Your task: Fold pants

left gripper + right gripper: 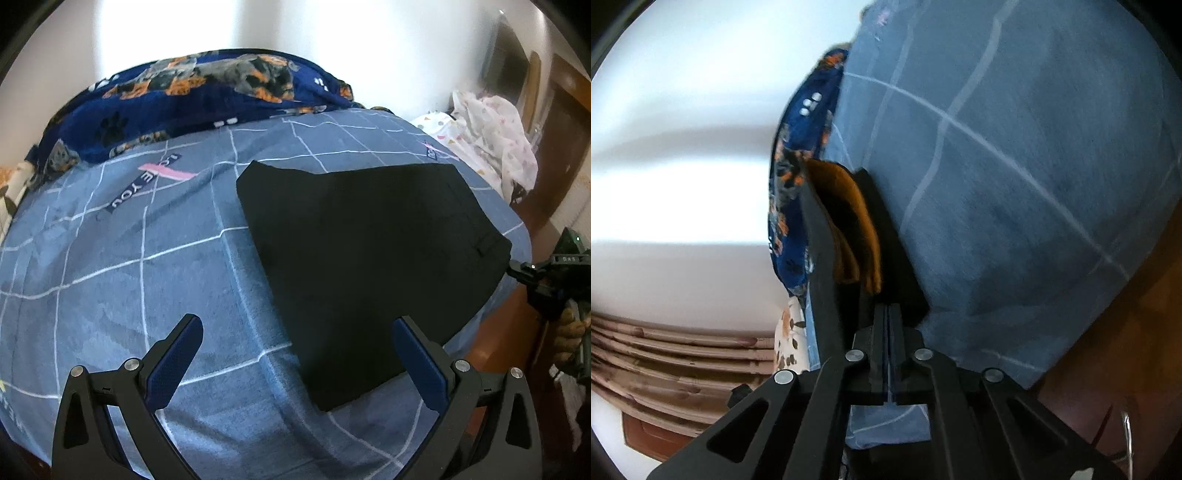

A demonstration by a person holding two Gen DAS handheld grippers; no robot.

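1. Left claw (297,363): black arms, blue ribbed pads, spread wide, holding nothing, above the bed.
2. Right claw (887,317): jaws pressed together at the pants' edge; whether cloth is pinched I cannot tell.
3. Pants (369,258): black, smooth, folded into a flat slab on the grid-lined blue bedsheet (110,277).
4. Blanket (207,96): navy fleece, dog print, bunched at the far edge.

One pair of black pants (369,251) is counted, folded on one blue checked bedsheet (129,280). One dog-print navy blanket (207,88) is seen at 12 o'clock, and one white patterned cloth pile (491,147) at 2 o'clock. Two grippers: left gripper (297,354), right gripper (887,314).
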